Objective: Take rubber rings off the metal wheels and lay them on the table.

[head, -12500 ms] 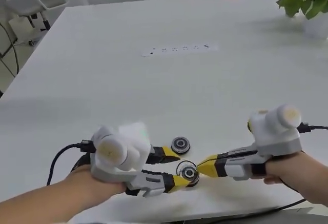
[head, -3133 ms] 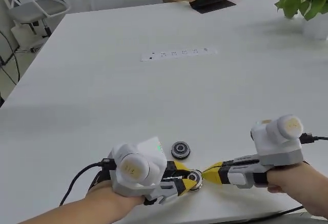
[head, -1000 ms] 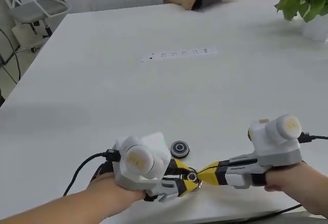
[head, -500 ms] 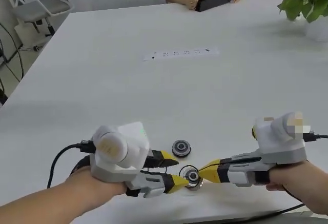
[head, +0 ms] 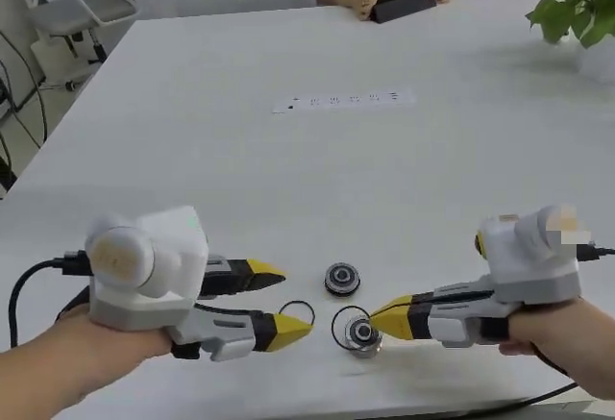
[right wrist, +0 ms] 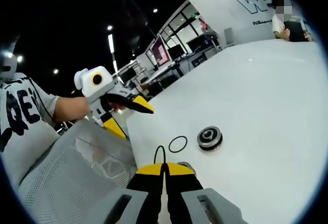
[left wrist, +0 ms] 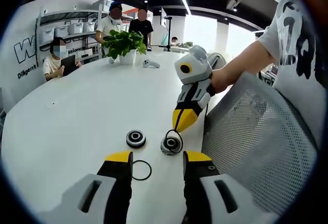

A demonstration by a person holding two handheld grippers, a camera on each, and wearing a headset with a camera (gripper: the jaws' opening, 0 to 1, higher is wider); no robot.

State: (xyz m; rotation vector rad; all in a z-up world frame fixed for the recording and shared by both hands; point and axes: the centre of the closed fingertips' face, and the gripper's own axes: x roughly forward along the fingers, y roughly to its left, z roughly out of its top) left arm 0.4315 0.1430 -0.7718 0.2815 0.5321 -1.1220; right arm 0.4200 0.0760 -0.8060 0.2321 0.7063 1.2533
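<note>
Rubber: one ring laid down, a second half off

One thin black rubber ring [head: 296, 312] lies flat on the white table [head: 288, 170], just at the tips of the left gripper [head: 288, 297], whose jaws stand wide apart and hold nothing. The right gripper [head: 375, 312] has its yellow jaws pressed together on a second black rubber loop [right wrist: 160, 155], which hangs around the near small metal wheel [head: 361, 333] and looks partly freed. The far metal wheel [head: 341, 279], close behind, appears to keep its dark rubber. By that reckoning, one ring is done, one is under way and one is probably left.
</note>
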